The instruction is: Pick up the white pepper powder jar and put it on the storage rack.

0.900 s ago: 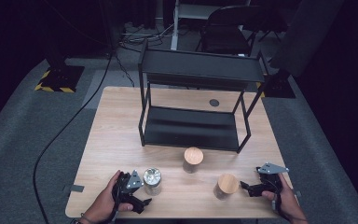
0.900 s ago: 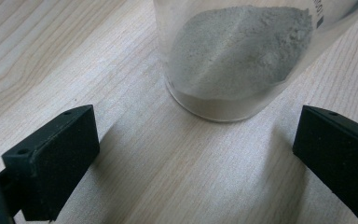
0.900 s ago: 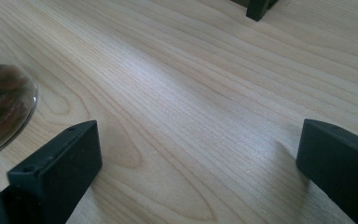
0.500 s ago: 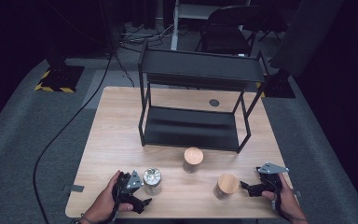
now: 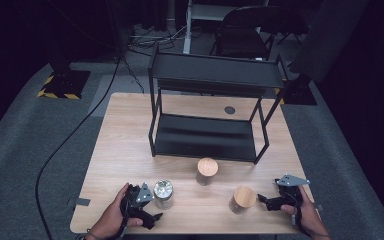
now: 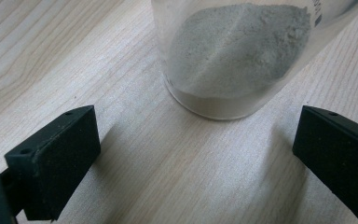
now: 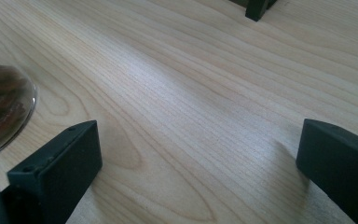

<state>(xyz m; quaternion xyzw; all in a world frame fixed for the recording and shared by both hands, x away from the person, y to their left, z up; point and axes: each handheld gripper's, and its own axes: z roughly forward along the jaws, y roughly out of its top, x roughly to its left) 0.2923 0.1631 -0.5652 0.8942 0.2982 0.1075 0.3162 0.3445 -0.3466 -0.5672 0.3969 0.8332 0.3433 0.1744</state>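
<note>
You had your left gripper (image 5: 147, 212) resting low on the table (image 5: 125, 150), jaws spread wide and gripping nothing, with the steel-lidded jar (image 5: 163, 194) of grey powder just ahead of them, likely lined up for a grab. Your right gripper (image 5: 265, 201) was released too, lying just beside the wooden-lidded jar (image 5: 243, 199). A second wooden-lidded jar (image 5: 207, 170) stood near the black shelf (image 5: 215, 75), probably where they were headed
</note>
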